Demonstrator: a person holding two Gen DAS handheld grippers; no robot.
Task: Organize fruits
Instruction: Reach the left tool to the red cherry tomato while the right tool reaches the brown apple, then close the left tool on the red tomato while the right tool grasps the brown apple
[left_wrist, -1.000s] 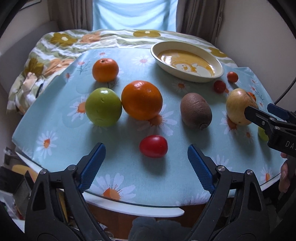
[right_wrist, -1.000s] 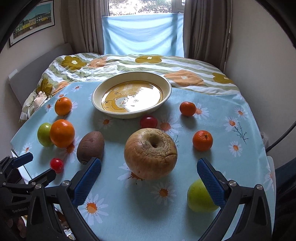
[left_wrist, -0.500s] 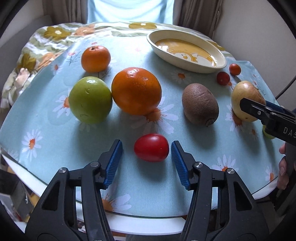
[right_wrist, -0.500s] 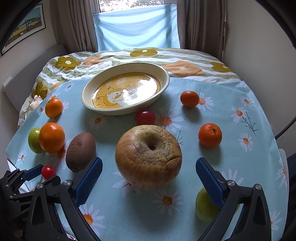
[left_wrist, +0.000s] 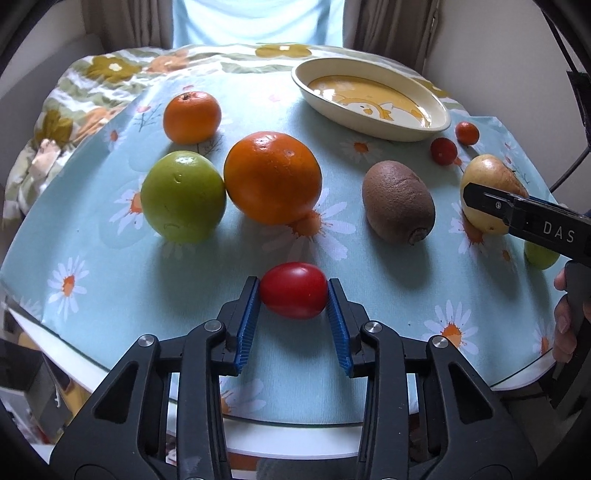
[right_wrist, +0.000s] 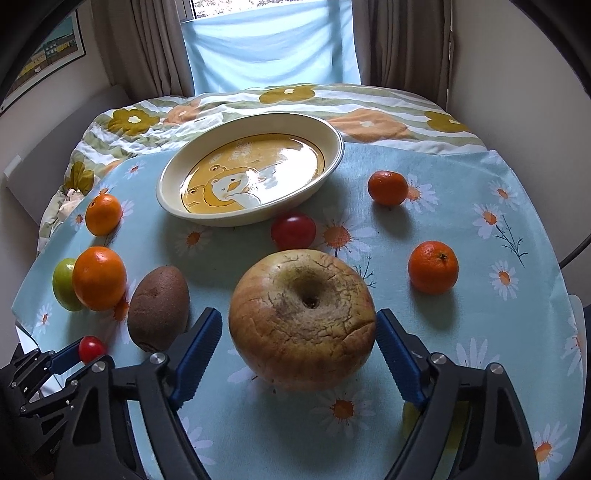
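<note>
Pinching small glossy red tomato (left_wrist: 293, 290) at desk's (left_wrist: 92, 236) near edge, left claw (left_wrist: 293, 295) clamped; could squish or squirt out. Right claw (right_wrist: 299, 338) closing round big wrinkled yellow-brown apple (right_wrist: 301, 319), not yet gripping; may roll off.

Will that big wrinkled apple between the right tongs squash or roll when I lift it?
The apple has cracked, wrinkled skin, so it is probably soft and may dent. It looks round and wide, so likely to roll if nudged. The right tongs are closing around it, one pad not yet touching.
</note>
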